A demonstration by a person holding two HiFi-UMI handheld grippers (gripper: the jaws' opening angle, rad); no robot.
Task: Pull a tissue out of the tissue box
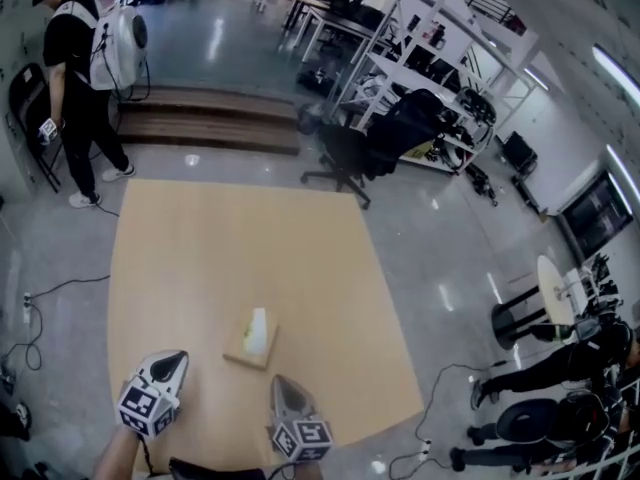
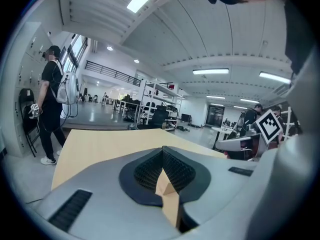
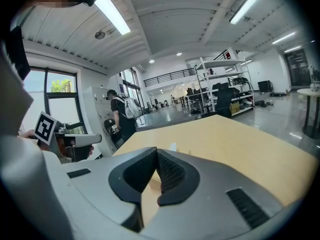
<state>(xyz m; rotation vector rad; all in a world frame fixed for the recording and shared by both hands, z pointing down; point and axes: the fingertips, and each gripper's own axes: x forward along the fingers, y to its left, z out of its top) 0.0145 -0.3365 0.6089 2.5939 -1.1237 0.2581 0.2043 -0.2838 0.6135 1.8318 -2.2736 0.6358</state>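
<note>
Head view: looking down on the tissue box [image 1: 250, 343] sitting near the counter [image 1: 300, 248]'s near edge, a white tissue [image 1: 258, 321] poking from its top; holding left tongs [image 1: 175, 358] and right tongs [image 1: 281, 381] over that edge, either side of the box. Left gripper view: showing those tongs pressed together, pinching nothing. Right gripper view: showing the same, pointing boxward. Fitting a sheet awaiting a pull, or the next one popped up after it; for any pull, probably best steadying the box and pinching only the sheet's tip.

Tan tissue box [image 1: 246, 352] (white tissue [image 1: 258, 321] protruding) on table [image 1: 220, 248].

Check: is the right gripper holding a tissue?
No, the right gripper is shut on nothing; the tissue box sits ahead on the table.
</note>
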